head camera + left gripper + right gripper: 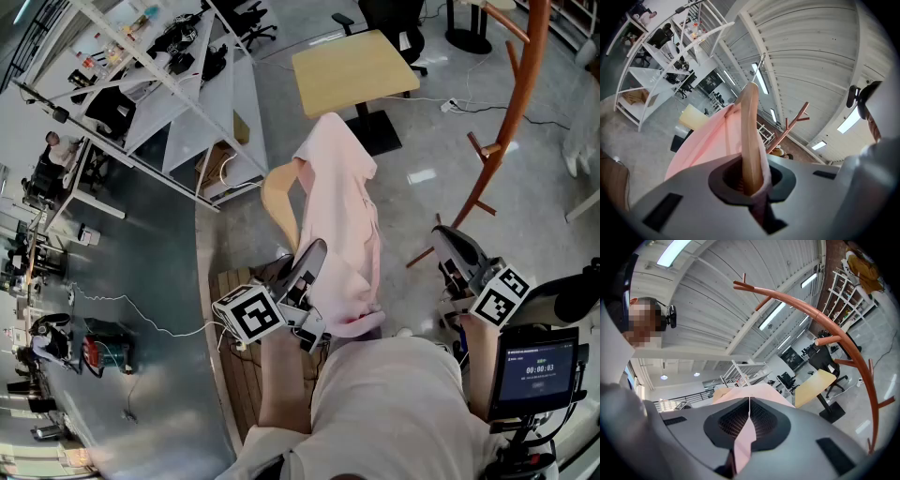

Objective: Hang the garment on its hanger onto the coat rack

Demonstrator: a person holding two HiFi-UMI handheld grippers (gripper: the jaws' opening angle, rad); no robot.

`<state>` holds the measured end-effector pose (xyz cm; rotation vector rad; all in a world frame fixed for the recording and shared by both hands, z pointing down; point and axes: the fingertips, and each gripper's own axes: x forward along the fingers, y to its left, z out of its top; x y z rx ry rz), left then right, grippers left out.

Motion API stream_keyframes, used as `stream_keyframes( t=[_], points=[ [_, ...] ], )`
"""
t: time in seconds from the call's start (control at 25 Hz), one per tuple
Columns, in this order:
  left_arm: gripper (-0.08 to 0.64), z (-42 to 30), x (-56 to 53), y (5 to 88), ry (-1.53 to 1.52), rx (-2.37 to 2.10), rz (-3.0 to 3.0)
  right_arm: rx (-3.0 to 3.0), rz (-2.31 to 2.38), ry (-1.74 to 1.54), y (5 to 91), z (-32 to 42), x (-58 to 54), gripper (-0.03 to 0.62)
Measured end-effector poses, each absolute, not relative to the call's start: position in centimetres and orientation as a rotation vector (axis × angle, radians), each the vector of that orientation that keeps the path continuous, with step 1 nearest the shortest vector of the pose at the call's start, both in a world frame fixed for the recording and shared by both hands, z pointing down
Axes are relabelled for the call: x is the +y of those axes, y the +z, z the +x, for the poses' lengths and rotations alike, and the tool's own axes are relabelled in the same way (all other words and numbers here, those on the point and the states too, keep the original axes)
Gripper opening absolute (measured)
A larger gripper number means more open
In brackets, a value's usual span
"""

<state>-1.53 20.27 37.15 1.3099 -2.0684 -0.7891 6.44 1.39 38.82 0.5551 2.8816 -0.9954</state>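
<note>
The rack [518, 89] stands at the right, well apart from everything else, with its pegs pointing upward. The garment [342, 216], pink, hangs in the air in front of the person, draped over the hanger [277, 202]. One wooden arm of the hanger is bare at the left. The left gripper [314, 258] is clamped on the other arm, with cloth pinched beside the wood. The right gripper [448, 246] stands apart from the garment, its jaws together. A thin pink strip shows in their seam, but I cannot tell if cloth is caught there.

The hook [760, 65] is at the far end from the grip. I think the hanger can turn in the jaws during the carry, because it is held by one arm only. Then the garment may slide off the bare arm, or the hook may miss a peg.
</note>
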Motion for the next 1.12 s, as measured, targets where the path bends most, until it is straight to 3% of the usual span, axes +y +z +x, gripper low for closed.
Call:
stream_keyframes(
  t=[0.52,1.12],
  points=[
    [0.012,-18.1,14.6,38.2,-0.622,-1.895,1.54,2.895,0.251,-0.936,38.3,-8.3,-1.8,0.012],
    [0.012,-24.3,4.3,35.3,-0.463,-1.87,1.639,2.876,0.127,-0.903,34.9,-12.6,-10.2,0.012]
  ],
)
